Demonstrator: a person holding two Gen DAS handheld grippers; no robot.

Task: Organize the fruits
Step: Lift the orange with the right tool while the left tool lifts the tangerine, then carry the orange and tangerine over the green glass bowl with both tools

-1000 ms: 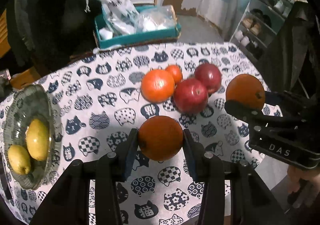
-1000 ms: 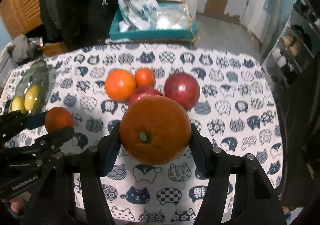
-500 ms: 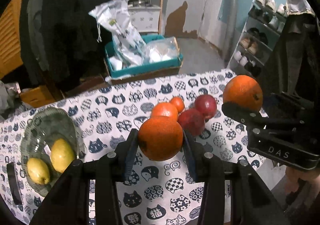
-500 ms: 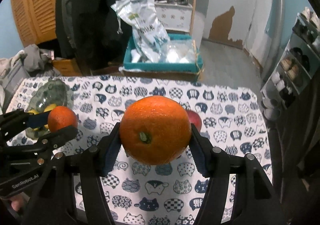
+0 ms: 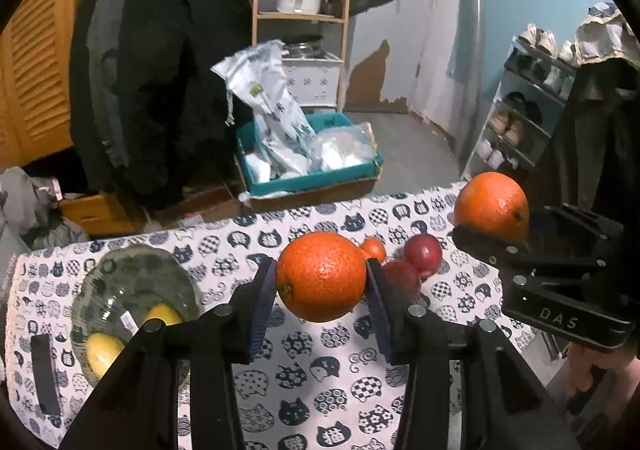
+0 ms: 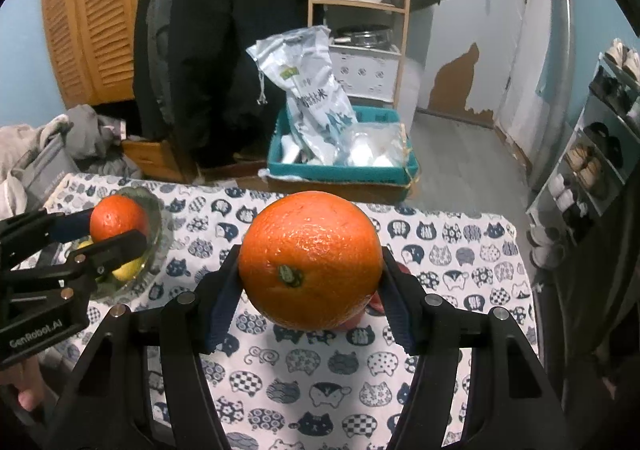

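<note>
My left gripper (image 5: 320,290) is shut on an orange (image 5: 321,276) and holds it well above the table. My right gripper (image 6: 310,278) is shut on a bigger orange (image 6: 310,260), also held high; it also shows in the left wrist view (image 5: 492,206). A glass bowl (image 5: 132,274) with two lemons (image 5: 104,354) sits at the table's left. Two red apples (image 5: 423,252) and a small tangerine (image 5: 373,249) lie on the cat-print cloth (image 5: 320,370), partly hidden behind the left orange. The left gripper with its orange (image 6: 118,218) shows over the bowl in the right wrist view.
A dark flat object (image 5: 44,370) lies at the table's left edge. Beyond the table a teal box (image 5: 308,174) with plastic bags stands on the floor. A shoe rack (image 5: 520,118) is at the right, hanging coats (image 5: 160,70) at the back left.
Both grippers have risen with their oranges; the table and fruit look farther below. The left gripper has shifted toward the bowl side.
</note>
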